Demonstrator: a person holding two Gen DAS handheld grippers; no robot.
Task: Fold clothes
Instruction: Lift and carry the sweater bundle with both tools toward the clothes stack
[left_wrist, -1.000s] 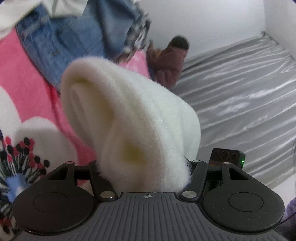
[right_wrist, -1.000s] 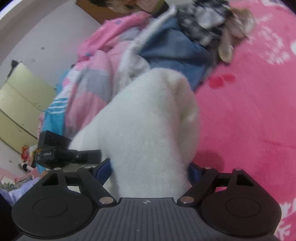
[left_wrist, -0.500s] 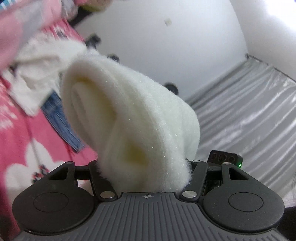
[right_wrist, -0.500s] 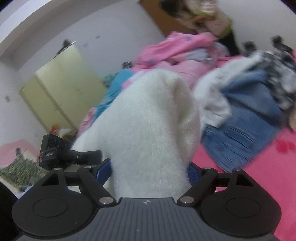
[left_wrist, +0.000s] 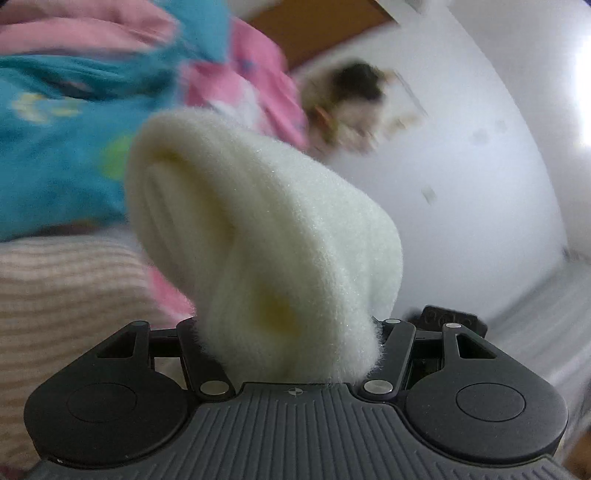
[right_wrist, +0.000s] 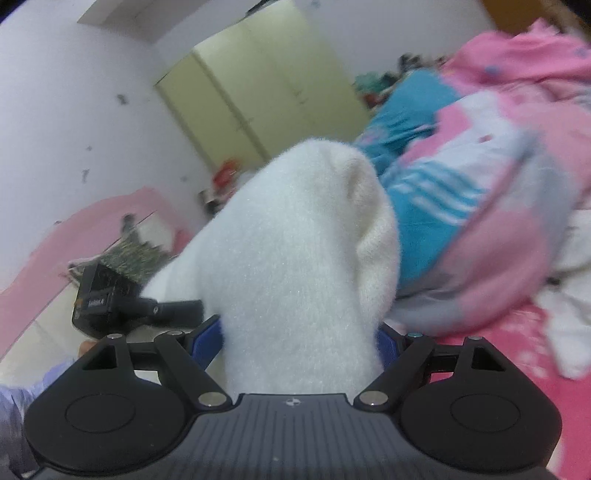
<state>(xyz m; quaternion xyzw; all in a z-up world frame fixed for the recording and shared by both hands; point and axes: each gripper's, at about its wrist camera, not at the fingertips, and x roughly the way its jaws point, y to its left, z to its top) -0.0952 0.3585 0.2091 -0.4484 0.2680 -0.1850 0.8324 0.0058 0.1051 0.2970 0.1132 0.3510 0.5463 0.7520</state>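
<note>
A fluffy cream-white garment (left_wrist: 280, 251) bulges up out of my left gripper (left_wrist: 288, 332), which is shut on it; the fabric hides the fingertips. In the right wrist view the same white garment (right_wrist: 295, 266) fills the middle, and my right gripper (right_wrist: 299, 336) is shut on it, with blue pads (right_wrist: 208, 334) showing at its sides. Both grippers are held up off the pink bed (right_wrist: 517, 343).
A heap of pink and teal bedding and clothes (right_wrist: 480, 177) lies on the bed, with a white cloth (right_wrist: 569, 295) at the right. A yellow-green wardrobe (right_wrist: 266, 85) stands by the white wall. A person (left_wrist: 351, 107) is at the back. A striped beige cloth (left_wrist: 70, 295) lies at the left.
Both grippers have swung upward and around with the white garment still in them. The views moved off the jeans and pink sheet toward the bedding heap, wardrobe and wall.
</note>
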